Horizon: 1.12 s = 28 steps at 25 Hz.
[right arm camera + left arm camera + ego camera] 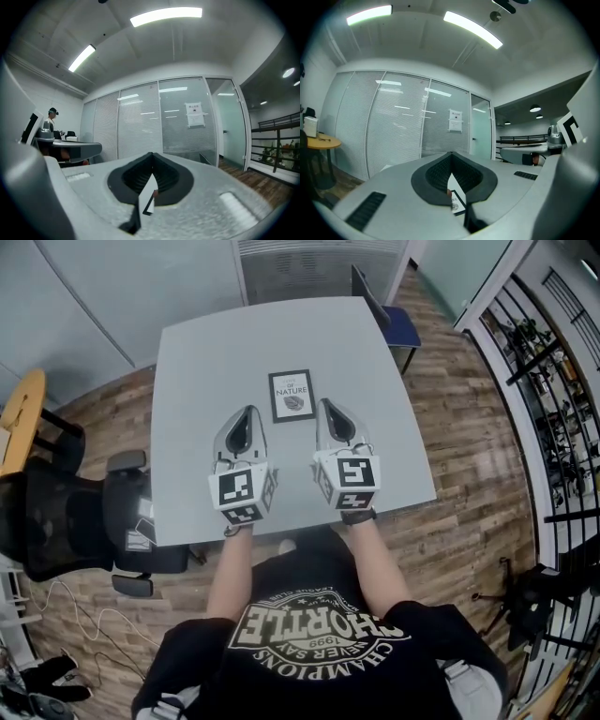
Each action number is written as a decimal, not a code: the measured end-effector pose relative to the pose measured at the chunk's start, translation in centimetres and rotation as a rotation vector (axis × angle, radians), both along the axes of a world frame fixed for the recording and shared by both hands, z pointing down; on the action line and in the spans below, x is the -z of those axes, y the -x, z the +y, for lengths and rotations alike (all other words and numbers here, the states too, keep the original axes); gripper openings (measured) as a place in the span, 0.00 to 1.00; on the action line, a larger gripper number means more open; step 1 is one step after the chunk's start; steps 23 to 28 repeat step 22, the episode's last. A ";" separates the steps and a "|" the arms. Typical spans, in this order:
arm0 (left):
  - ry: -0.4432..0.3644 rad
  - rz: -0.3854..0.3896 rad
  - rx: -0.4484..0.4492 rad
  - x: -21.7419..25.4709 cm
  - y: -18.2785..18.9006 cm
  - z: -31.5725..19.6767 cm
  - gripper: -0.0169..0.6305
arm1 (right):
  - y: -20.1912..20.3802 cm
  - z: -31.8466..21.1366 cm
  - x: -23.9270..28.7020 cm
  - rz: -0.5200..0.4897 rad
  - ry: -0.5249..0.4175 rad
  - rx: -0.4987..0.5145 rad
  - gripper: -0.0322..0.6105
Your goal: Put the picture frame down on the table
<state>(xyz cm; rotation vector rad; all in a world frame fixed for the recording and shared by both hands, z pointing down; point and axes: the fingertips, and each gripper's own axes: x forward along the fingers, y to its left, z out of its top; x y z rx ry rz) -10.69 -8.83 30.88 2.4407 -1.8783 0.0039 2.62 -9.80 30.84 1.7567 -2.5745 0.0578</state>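
Resting on grey table [206, 371]: picture frame [292, 395]; wood floor [469, 427] around.

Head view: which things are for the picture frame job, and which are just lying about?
For the job: picture frame, table, left gripper, right gripper.
Just lying about: blue chair, black office chair, yellow side table.
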 end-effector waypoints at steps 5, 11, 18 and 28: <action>0.006 -0.020 0.003 0.0 -0.3 0.0 0.04 | -0.2 -0.3 -0.4 0.002 0.008 -0.005 0.05; -0.006 -0.015 -0.007 -0.2 -0.9 -0.4 0.04 | -0.5 -0.7 -0.9 0.016 0.016 -0.017 0.05; 0.019 -0.023 -0.018 -1.4 -1.2 -2.5 0.04 | -0.7 -2.7 -2.0 0.037 0.038 -0.032 0.05; 0.036 -0.022 -0.025 -1.9 -1.6 -4.1 0.04 | -0.9 -4.3 -2.4 0.041 0.049 -0.036 0.05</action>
